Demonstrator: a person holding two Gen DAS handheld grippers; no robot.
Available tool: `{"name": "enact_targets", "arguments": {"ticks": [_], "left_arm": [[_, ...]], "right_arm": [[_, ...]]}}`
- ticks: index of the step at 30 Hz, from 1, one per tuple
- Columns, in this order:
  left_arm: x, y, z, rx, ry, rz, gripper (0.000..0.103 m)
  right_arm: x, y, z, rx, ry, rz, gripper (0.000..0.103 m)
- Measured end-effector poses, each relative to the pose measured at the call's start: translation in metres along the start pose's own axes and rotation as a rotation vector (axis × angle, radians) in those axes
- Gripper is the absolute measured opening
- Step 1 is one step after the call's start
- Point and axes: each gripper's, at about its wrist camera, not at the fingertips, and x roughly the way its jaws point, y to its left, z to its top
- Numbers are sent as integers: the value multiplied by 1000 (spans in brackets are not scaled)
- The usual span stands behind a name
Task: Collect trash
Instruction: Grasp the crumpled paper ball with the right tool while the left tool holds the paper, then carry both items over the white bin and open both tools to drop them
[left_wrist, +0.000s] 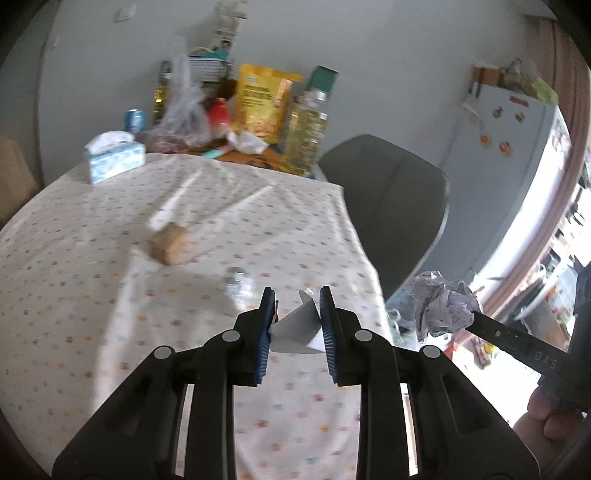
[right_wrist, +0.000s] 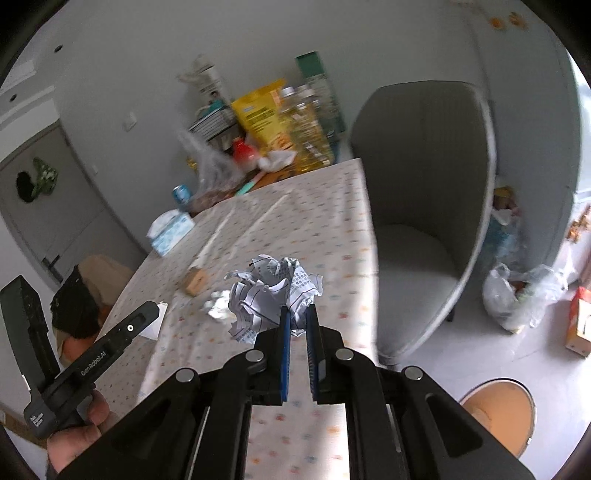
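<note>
My left gripper (left_wrist: 295, 301) is shut on a folded white paper scrap (left_wrist: 297, 326), held above the patterned tablecloth (left_wrist: 74, 295). My right gripper (right_wrist: 298, 314) is shut on a crumpled ball of printed paper (right_wrist: 271, 291), held in the air over the table's right side; it also shows in the left wrist view (left_wrist: 443, 302). On the cloth lie a small brown crumpled wad (left_wrist: 170, 245) and a bit of crumpled foil (left_wrist: 238, 284), both ahead of the left gripper. The foil (right_wrist: 219, 308) and the wad (right_wrist: 195, 280) also show in the right wrist view.
A tissue box (left_wrist: 114, 155), blue can (left_wrist: 135, 120), plastic bag (left_wrist: 183, 122), yellow packet (left_wrist: 264, 101) and oil bottle (left_wrist: 304, 134) crowd the table's far end. A grey chair (right_wrist: 424, 206) stands to the right. A round bin (right_wrist: 498, 415) and full plastic bag (right_wrist: 517, 295) are on the floor.
</note>
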Motion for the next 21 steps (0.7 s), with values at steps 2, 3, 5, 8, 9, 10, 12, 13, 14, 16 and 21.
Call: {"name": "enact_targets", "arguments": {"ticks": [2,3,5,8,9,10,12,13,14,16,21], "left_arm": [[8,-16,-2,22,14,-21,25],[11,-25,-4,35,22,-32,25],[17,-40,-6,53,35,-49,25],[26,-64,-12,85,56,-77,25],[29,-73,-14,98,64,-86,25],[31,-80,-16,108,70,-93,25],[36,-93,-19,128,81,-106,25],[38,-101,-21,140,88,-114,25],[41,-108,-23,152,95,-122,25],[45,-121,-28,169,108,-135,25],[57,-149,-41,211,145,-164,25]], "right_arm": [[-8,-16,-2,20,-10,-25,9],[-12,-23,-3,29,-15,-35,9],[-20,-41,-6,51,-23,-59,9],[-29,-66,-10,86,-25,-91,9],[-32,-75,-12,98,-26,-102,9],[-35,-83,-14,110,-28,-113,9],[-39,-98,-19,129,-28,-133,9],[-42,-109,-22,146,-25,-147,9],[-44,-117,-26,157,-25,-154,9],[-49,-134,-31,182,-26,-177,9],[-57,-169,-48,232,-22,-226,9]]}}
